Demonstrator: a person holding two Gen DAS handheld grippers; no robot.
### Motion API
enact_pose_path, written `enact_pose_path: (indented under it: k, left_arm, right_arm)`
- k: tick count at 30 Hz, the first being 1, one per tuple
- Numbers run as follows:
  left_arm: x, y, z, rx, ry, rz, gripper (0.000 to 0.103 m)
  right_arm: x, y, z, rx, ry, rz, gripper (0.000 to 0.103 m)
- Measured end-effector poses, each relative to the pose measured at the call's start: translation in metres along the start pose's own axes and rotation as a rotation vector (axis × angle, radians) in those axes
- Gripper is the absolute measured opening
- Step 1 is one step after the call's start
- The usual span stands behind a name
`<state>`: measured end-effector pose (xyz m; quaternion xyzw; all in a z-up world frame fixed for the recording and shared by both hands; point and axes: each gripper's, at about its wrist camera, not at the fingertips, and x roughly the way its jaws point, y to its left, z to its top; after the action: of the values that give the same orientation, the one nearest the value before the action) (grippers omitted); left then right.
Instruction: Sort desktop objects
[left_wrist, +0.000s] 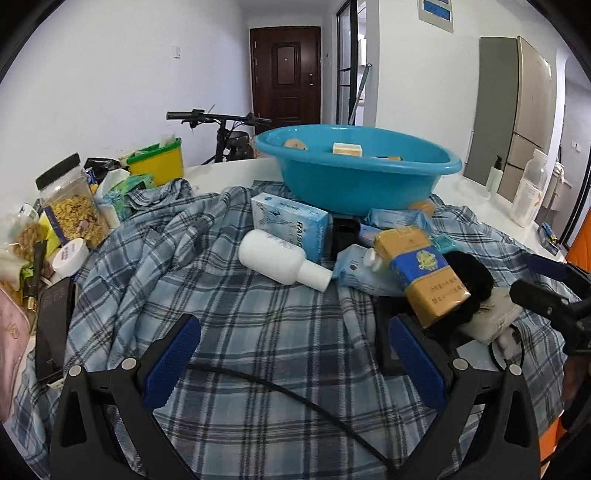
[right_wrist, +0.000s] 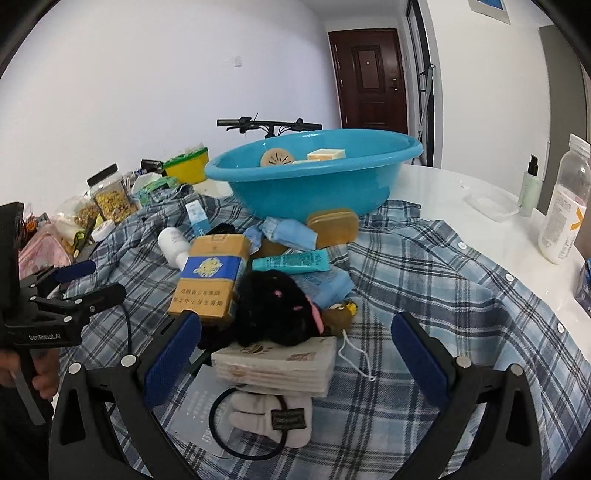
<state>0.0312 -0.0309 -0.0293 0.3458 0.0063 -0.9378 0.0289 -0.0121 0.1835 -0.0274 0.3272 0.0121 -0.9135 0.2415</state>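
Nearest the right wrist camera, a grey hair tie (right_wrist: 267, 417) and a tissue pack (right_wrist: 275, 363) lie on the plaid shirt (right_wrist: 424, 266), between the spread fingers of the right gripper (right_wrist: 295, 373), which hold nothing. Beyond them sit a black plush (right_wrist: 275, 308), a cigarette carton (right_wrist: 212, 275) and a teal tube (right_wrist: 291, 261). Left gripper (left_wrist: 293, 373): fingers likewise apart and empty, over bare shirt, with a cable (left_wrist: 295, 398) crossing between them; a white bottle (left_wrist: 280, 260) and a blue box (left_wrist: 291, 221) lie ahead. The unsorted pile is gathered on the shirt in front of the blue basin (right_wrist: 314, 177), which stands at the far side of the surface and already contains a few items.

Step in hand, as judged: approach to a pick, neither gripper yet engaged. The next move probably calls for lowering the right fingers around the tissue pack or plush, closing, and carrying it to the basin without dragging the shirt.
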Motion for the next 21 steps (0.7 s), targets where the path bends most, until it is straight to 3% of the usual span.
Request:
enact_pose_path:
  k: [21]
  left_arm:
    - [-0.001, 0.001, -0.005, -0.019, 0.005, -0.029, 0.103]
  right_arm:
    - [0.000, 0.012, -0.001, -0.016, -0.002, -0.001, 0.103]
